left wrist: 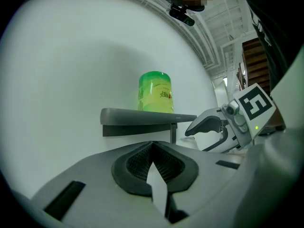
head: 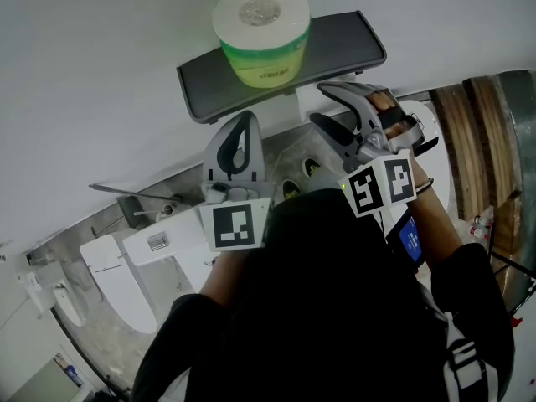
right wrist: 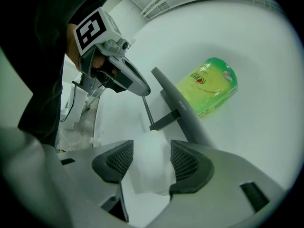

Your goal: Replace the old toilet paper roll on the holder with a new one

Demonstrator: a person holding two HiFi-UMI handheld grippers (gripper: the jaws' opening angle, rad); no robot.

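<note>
Below the shelf (head: 345,42), the left gripper (left wrist: 152,152) is clenched, with a white sliver at its seam that I cannot identify. The new roll (head: 261,30), green-wrapped, stands upright on the shelf, above both grippers; no old roll shows. The right gripper (right wrist: 151,156) has its jaws released around a white sheet (right wrist: 149,172), pads not pressing. With nothing pinching it, the sheet could drop. A rising jaw could catch the shelf's front edge and topple the roll. Open room lies back toward the person; the wall (head: 100,74) stands just behind the shelf.

toilet paper roll (head: 260,32) — green-wrapped, upright | atop holder shelf (head: 343,48) | apparently unopened
</note>
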